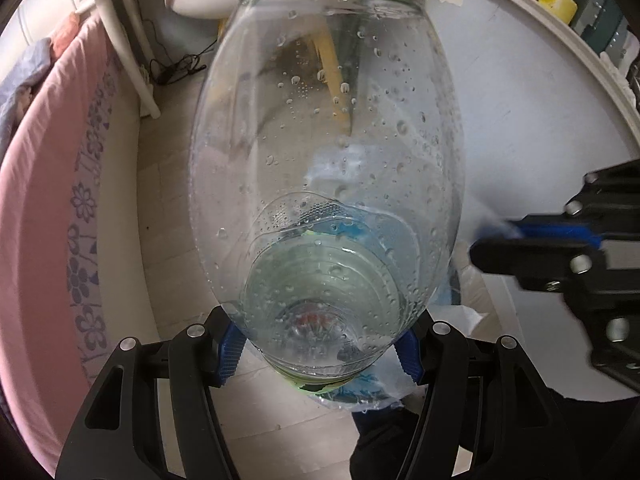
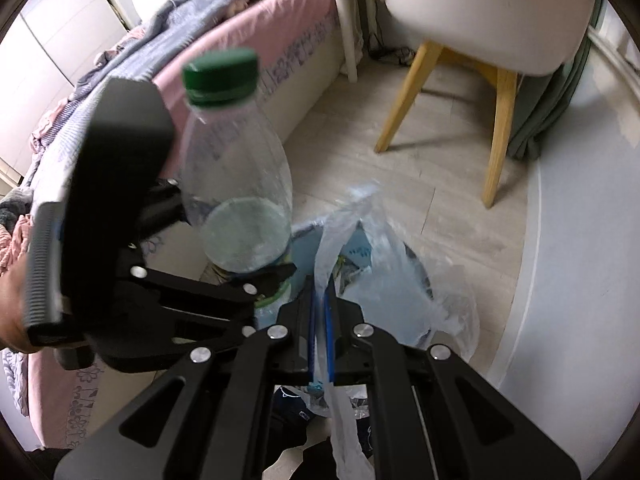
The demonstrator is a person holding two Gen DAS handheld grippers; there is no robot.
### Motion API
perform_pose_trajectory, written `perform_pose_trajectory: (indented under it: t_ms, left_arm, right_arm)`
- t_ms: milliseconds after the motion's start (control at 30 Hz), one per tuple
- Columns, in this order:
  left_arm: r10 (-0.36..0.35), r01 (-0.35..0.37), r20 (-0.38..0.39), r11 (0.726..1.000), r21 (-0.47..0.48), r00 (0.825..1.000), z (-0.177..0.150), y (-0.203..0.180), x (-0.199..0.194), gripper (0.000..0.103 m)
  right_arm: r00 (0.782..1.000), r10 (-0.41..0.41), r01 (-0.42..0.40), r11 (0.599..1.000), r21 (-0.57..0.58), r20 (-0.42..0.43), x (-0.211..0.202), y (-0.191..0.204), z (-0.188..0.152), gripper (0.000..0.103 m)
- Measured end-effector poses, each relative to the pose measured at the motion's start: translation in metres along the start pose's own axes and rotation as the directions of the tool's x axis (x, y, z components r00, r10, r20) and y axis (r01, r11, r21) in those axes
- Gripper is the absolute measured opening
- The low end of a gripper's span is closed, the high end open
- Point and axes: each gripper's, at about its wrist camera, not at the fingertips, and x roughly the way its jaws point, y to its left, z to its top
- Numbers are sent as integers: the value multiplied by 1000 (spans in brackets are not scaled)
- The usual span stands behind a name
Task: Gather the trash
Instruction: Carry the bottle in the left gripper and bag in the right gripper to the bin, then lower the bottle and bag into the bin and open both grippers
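While the left tool (image 1: pixel 316 354) is clamped on the base of a clear bottle (image 1: pixel 320 152), its blue pads pressing the sides, the bottle points away from the camera with its green cap (image 2: pixel 220 70) at the far end. It's empty apart from droplets all over the inside. In the right wrist view you can see a hand (image 2: pixel 12 304) gripping that tool from the left edge of the frame.

The right tool (image 2: pixel 320 320) is pressed together, pinching a thin clear plastic bag (image 2: pixel 384 264) between its blue pads; a strip of the film runs through the jaws and trails down toward the camera. The bag hangs open just beside the bottle's base, with what looks like some blue and white packaging already inside, though it's blurry.

Behind all that: a light tiled floor (image 2: pixel 360 160), a bed (image 2: pixel 248 36) with a pink sheet and a grey blanket (image 2: pixel 192 4), and a white chair (image 2: pixel 480 12) on wooden legs.
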Motion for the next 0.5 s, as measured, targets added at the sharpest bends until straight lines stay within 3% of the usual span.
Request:
perform_pose_trajectory:
  t_ms: [500]
  left_arm:
    - [-40, 44, -63, 997, 66, 997, -12, -23, 90, 60]
  right_arm:
    - [993, -34, 33, 999, -10, -114, 103, -39, -35, 6]
